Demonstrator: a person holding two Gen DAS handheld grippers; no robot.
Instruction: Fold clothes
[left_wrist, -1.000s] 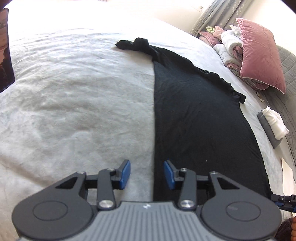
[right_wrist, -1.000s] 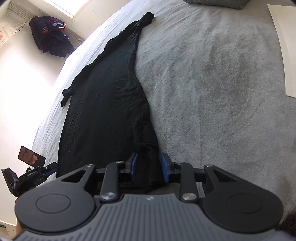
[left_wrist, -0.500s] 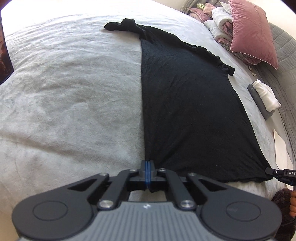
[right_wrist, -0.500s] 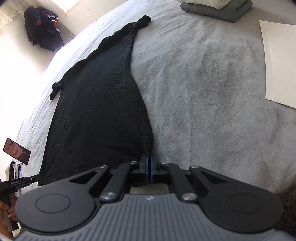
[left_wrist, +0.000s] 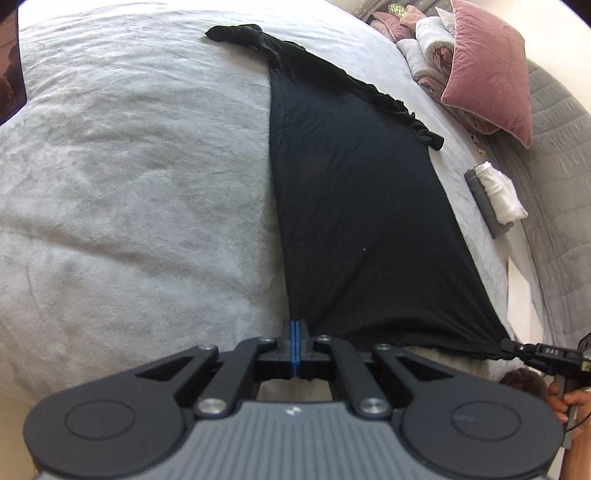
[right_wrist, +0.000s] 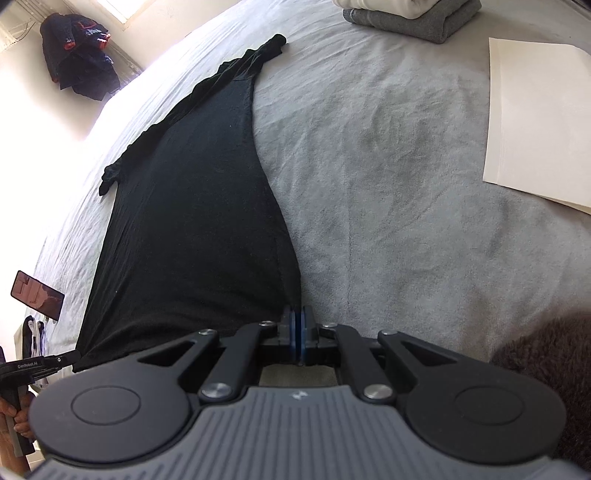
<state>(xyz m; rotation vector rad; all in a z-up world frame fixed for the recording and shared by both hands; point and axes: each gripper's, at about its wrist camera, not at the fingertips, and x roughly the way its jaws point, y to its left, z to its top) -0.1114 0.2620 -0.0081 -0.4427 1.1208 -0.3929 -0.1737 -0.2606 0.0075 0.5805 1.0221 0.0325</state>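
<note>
A grey bed cover (left_wrist: 129, 184) is filling most of both wrist views, and a long black garment (left_wrist: 351, 192) is lying lengthwise along it, its far end trailing toward the bunched sleeves or straps. The near hem is now rising off the cover and stretching taut between its two corners, where a second ago it was lying flat. Beside the garment, a stack of folded grey and white clothes (right_wrist: 406, 16) and a pale sheet of paper (right_wrist: 535, 122) are resting on the cover well apart from it; a pink cushion (left_wrist: 487, 70) is leaning at the head of the bed.

The left gripper (left_wrist: 294, 345) is pinching the hem's left corner, its blue pads pressed together on the cloth; a second ago the jaws were standing apart over the edge. The right gripper (right_wrist: 296, 338) is likewise clamping the right corner, having closed in the same interval. Both corners being secured and lifting, the fold is judged to be beginning: the hem is ready to be carried toward the far end.
</note>
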